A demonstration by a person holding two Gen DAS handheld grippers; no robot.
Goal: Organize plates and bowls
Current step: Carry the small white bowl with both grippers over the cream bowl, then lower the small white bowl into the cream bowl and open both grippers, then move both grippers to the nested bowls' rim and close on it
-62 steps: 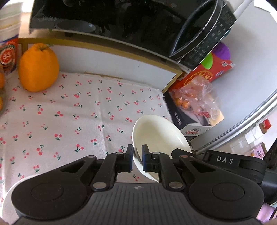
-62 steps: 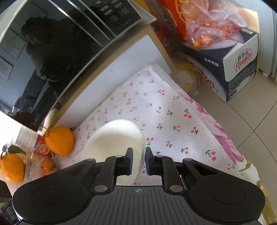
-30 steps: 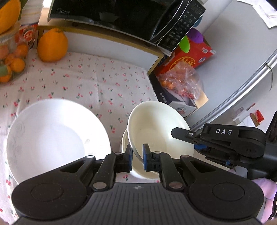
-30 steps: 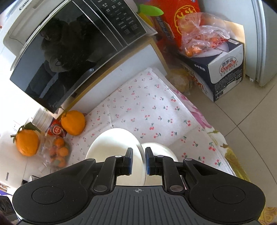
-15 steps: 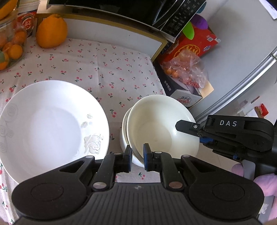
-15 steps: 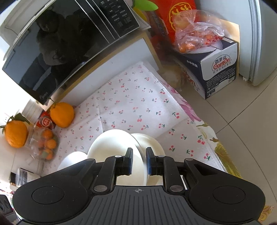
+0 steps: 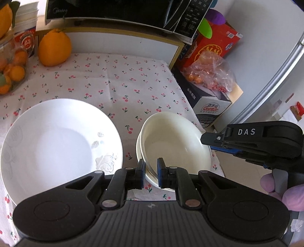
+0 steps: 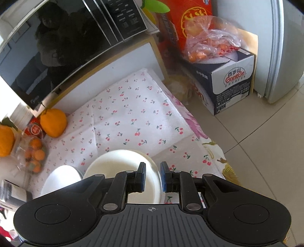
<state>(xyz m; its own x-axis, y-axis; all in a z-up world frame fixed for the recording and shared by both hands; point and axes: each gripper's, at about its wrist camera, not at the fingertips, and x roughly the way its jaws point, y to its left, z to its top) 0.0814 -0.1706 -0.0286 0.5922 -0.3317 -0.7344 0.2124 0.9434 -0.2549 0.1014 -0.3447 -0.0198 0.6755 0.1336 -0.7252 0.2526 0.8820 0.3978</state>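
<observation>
Left wrist view: we record a cream bowl (image 7: 176,144), glazed, smooth and round-rimmed, pinched at its near rim by the left gripper (image 7: 151,173), whose jaws are closed on the rim wall. The right gripper (image 7: 210,141) clamps the same bowl at its far right rim; from the right wrist view its jaws (image 8: 153,176) straddle that rim, nearly closed, the pads apparently pressing it. The held bowl sits tilted inside a second cream bowl (image 7: 141,152) of like shape, only a crescent of which shows at the left and near side, standing on the worktop (image 7: 117,85) near its right edge. Just beside, left, lies a large white plate (image 7: 57,144), shallow, glossy, with faint embossed flowers near its rim; it does not touch the bowls. The worktop carries a white cloth printed with small red cherries, matt and slightly creased. At the back: a big dimpled orange fruit (image 7: 54,49) and a black glass-fronted microwave (image 7: 123,11). We judge the step in hand to be nesting one bowl into the other, almost done. The next move, in our view, calls for levelling the bowl until it seats flat, then letting both grippers part and drawing them clear without dragging the rim; glazed ware slides easily and the stack stands close to the worktop edge.
</observation>
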